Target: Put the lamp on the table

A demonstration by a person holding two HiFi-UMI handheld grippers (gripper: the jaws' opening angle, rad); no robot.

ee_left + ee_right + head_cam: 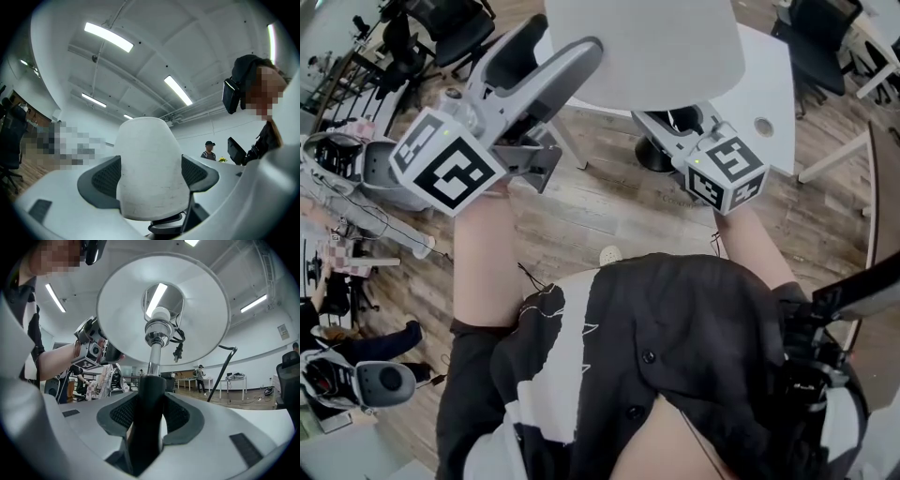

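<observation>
We are carrying the lamp (649, 45), which is hanging in the air at the top centre of the head view. The left gripper (152, 174) is clenching its white shade (149, 140) and the right gripper (151, 417) is clenching its black stem (150, 392) below the bulb. We are judging the set-down not yet done: next we are needing to bring the hidden base over the white table (764, 84) at upper right, keep the stem upright, lower it, then let go. Wood floor (609, 202) is showing below, chairs (455, 28) at upper left, and light strips (108, 36) across the ceiling.
</observation>
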